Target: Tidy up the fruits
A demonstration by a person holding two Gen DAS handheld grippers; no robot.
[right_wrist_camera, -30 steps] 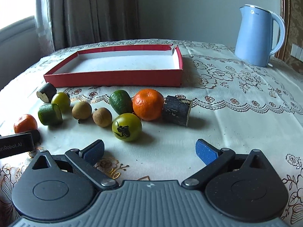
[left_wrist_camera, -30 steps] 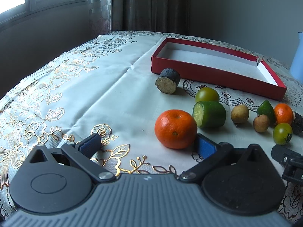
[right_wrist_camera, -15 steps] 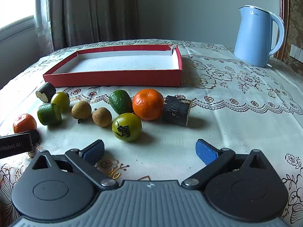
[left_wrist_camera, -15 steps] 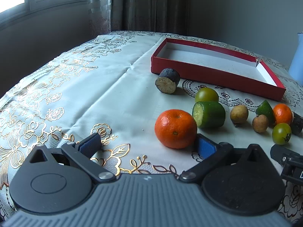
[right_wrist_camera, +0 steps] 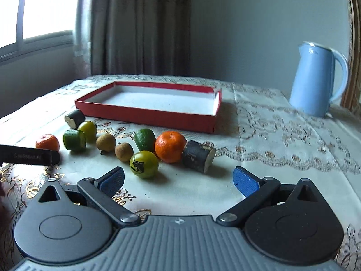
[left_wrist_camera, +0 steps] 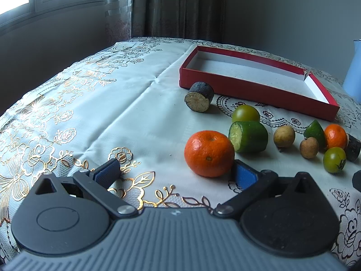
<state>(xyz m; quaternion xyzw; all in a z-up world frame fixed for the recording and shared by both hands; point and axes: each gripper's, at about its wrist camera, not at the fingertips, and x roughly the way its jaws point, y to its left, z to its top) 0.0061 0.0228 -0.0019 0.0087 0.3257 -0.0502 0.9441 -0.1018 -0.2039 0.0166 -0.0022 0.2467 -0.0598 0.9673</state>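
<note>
— What's the left gripper (left_wrist_camera: 173, 171) after?

— The near tangerine (left_wrist_camera: 209, 153), I'd say. Jaws wide apart, nothing held, and the fruit sits off-centre, touching the right pad (left_wrist_camera: 244, 177) — so shift right to centre it, then close gently.

— And the red tray (left_wrist_camera: 255, 90)?

— Empty, beyond the row of fruit.

— The right gripper (right_wrist_camera: 178, 180)?

— Also spread open, empty — the green tomato (right_wrist_camera: 144, 164) lies just ahead. Keep off that dark cut piece (right_wrist_camera: 198, 156) beside it.
</note>
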